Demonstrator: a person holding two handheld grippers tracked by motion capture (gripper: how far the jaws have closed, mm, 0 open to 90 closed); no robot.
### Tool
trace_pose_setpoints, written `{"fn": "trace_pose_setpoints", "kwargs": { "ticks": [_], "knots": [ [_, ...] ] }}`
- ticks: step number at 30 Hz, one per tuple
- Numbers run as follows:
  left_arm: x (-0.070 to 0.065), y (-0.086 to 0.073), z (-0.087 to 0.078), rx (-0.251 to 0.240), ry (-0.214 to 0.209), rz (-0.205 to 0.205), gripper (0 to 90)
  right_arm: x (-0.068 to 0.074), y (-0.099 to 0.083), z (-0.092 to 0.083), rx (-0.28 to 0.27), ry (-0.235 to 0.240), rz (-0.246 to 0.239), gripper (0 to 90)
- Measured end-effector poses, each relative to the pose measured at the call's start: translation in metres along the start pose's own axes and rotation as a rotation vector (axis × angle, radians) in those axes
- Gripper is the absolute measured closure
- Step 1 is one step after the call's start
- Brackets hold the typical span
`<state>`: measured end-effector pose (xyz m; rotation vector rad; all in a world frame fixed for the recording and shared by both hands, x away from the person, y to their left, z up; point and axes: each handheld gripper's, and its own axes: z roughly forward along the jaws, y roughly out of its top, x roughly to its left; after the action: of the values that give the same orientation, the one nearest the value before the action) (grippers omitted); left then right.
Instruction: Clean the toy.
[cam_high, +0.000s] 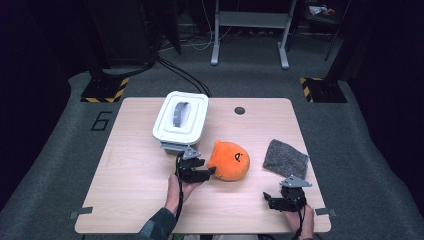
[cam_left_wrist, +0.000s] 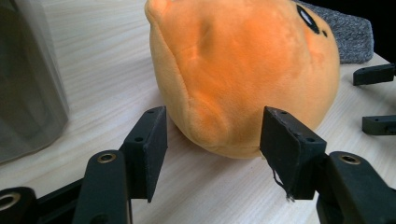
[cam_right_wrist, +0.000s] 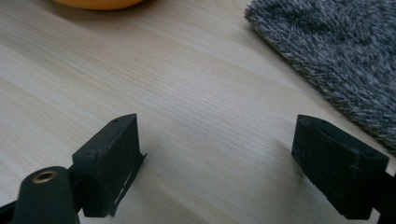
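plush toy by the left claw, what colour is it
Orange, with small dark face markings. The plush toy shows best in the left gripper view.

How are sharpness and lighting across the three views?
High view: the pale wooden table is evenly lit, its surroundings dark. Left gripper view: the round orange plush toy is sharp. Right gripper view: the grey fuzzy cloth blurs slightly.

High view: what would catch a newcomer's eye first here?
The orange plush toy at mid-table stands out, with the left gripper at its near-left side, jaws straddling its edge. Behind it sits a white lidded box; a grey fuzzy cloth lies to its right.
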<state>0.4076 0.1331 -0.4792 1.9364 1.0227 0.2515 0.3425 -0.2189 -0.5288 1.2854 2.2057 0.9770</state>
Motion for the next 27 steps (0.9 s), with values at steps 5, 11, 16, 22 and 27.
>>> {"fn": "trace_pose_setpoints", "kwargs": {
  "ticks": [5, 11, 16, 22, 27],
  "knots": [
    [-0.004, -0.002, 0.005, -0.002, -0.015, 0.007, 56.2, 0.001, 0.0, 0.0, -0.001, -0.003, 0.001, 14.7],
    [-0.007, -0.003, 0.007, 0.006, 0.002, 0.002, 72.9, 0.001, 0.0, 0.0, 0.001, -0.004, 0.001, 14.7],
    [-0.01, -0.003, 0.006, 0.028, 0.026, 0.018, 78.9, 0.001, 0.0, 0.0, 0.003, -0.004, 0.005, 14.7],
    [-0.017, -0.004, 0.005, 0.017, 0.048, 0.029, 82.3, 0.0, 0.0, 0.0, 0.002, -0.003, 0.001, 14.7],
    [-0.02, -0.006, 0.004, 0.01, 0.047, 0.025, 82.9, -0.001, 0.001, -0.001, 0.014, 0.011, 0.0, 14.4]
  ]
}}
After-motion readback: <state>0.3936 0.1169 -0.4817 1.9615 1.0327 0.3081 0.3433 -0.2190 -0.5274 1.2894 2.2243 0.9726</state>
